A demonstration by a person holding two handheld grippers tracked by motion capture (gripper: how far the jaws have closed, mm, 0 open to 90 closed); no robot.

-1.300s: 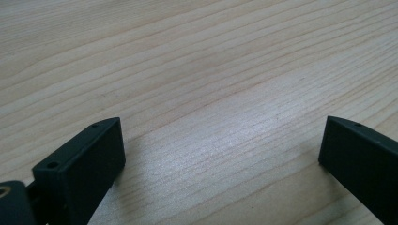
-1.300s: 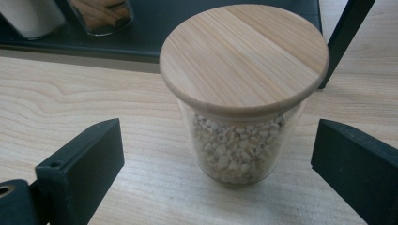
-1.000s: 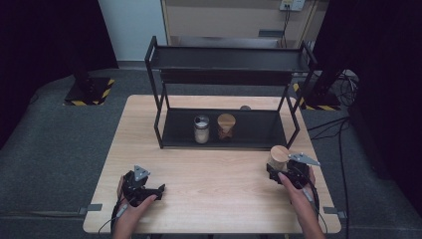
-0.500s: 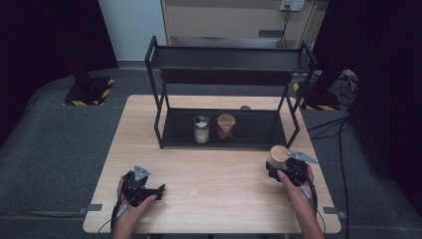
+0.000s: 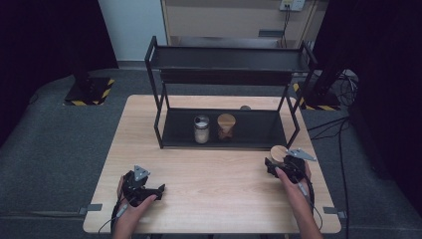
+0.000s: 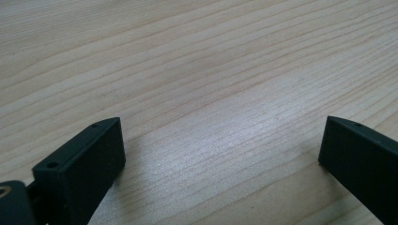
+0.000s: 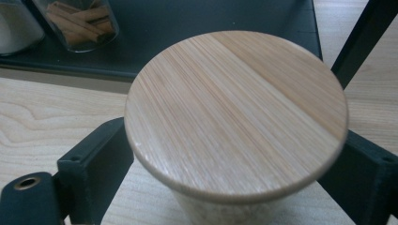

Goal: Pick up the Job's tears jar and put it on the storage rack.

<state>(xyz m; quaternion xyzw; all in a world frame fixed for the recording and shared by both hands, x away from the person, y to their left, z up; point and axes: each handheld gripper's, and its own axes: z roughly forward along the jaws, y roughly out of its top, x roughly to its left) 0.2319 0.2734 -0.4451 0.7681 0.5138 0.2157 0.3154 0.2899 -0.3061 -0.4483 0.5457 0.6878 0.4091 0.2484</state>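
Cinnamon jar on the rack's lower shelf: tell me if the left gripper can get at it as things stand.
Probably yes: the left gripper is open and empty, bare table lies between, and the cinnamon jar stands at the shelf's open front.

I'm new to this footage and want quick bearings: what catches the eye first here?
First, the black two-tier rack at the back of the wooden table, with two jars on its lower shelf. Then the wooden-lidded jar near the table's right edge, between the jaws of the right tool, which have just been closing around it.

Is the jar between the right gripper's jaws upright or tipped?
Upright. The jar stands on the table, its round wooden lid on top and level, between the right gripper jaws, which have just been closing.
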